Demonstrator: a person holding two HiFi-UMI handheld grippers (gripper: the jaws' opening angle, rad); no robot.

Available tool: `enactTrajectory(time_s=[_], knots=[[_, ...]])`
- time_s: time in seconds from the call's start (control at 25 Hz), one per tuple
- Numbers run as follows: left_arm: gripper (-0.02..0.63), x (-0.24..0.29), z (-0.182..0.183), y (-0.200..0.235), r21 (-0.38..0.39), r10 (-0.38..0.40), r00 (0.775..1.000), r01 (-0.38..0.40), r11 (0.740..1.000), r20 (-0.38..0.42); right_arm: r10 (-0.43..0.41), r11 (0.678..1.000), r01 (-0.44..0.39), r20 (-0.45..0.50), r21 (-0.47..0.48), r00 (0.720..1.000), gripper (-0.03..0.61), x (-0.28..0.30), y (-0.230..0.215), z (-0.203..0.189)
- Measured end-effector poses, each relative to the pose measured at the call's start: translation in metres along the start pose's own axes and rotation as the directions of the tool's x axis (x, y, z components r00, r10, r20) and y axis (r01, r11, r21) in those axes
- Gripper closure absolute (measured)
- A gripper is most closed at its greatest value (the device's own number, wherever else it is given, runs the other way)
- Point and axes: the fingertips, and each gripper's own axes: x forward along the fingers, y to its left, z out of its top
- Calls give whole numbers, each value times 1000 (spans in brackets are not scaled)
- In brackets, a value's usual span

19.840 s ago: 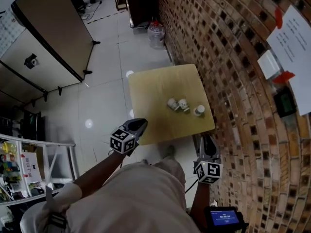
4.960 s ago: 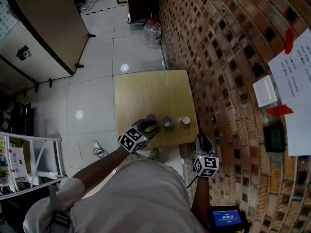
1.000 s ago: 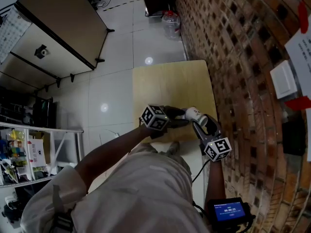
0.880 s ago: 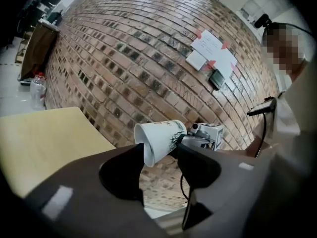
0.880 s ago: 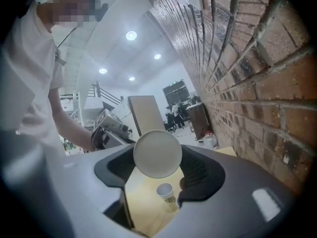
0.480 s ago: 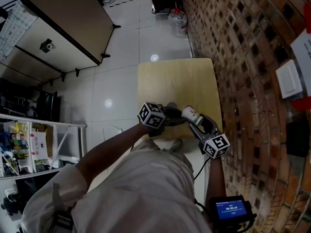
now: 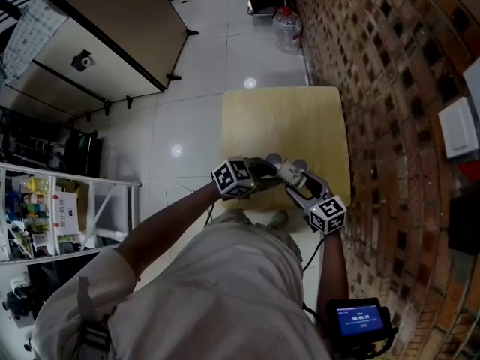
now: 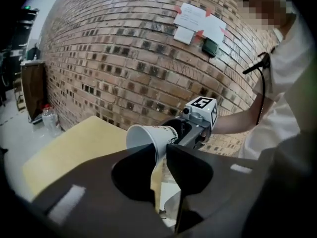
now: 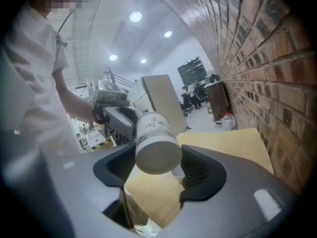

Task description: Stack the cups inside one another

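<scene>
Head view, table: small wooden table on a tiled floor, its right edge beside the brick wall.
Head view, tongs: left gripper and right gripper met over the table's near edge.
Head view, held cup: paper cup lay on its side between the two grippers, above the table.
Head view, loose cups: two cups stood on the table just beyond the grippers, a little apart.
Head view, far end: water bottle on the floor by the wall.

Left gripper view, jaws: left gripper had just been closing and stood nearly together, with a slim gap left.
Left gripper view, cup: paper cup had its open mouth toward this gripper. The rim's lower edge showed at the jaw tips. No pinch on it could be made out.
Left gripper view, other tong: right gripper held the cup's far end.

Right gripper view, jaws: right gripper was clamped on the paper cup, base toward the camera.
Right gripper view, beyond: left gripper was at the cup's far end.
Right gripper view, below: one loose cup showed on the table.
</scene>
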Motion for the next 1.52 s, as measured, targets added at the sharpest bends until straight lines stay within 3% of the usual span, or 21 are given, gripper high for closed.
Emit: enactTrajectory(time_s=[0.16, 0.2, 0.32, 0.48, 0.8, 1.08, 1.36, 1.52], knots=[[546, -3, -16, -6, 88, 24, 997, -17, 996, -71, -2, 995, -10, -119, -96, 993, 279, 12, 6, -20], [581, -4, -20, -6, 105, 40, 996, -31, 994, -84, -5, 995, -8, -135, -99, 991, 275, 14, 6, -23], [581, -8, -34, -2, 155, 94, 984, -70, 985, -148, -8, 997, -5, -156, -80, 988, 262, 18, 4, -30], [581, -14, -58, 6, 248, 163, 951, -97, 964, -264, -9, 998, -1, -167, -58, 986, 262, 17, 2, -35], [581, -21, -130, 39, 422, 341, 807, -127, 897, -482, -42, 999, 38, -172, -25, 984, 263, 14, 0, -38], [580, -6, -182, 65, 460, 399, 687, -106, 881, -607, -62, 998, 63, -184, -3, 981, 265, 9, -3, -46], [577, 9, -218, 88, 442, 418, 617, -124, 888, -667, -81, 996, 88, -203, 25, 976, 273, 3, -4, -56], [572, 19, -237, 96, 478, 440, 574, -95, 873, -690, -97, 993, 109, -220, 41, 971, 275, -6, -6, -66]])
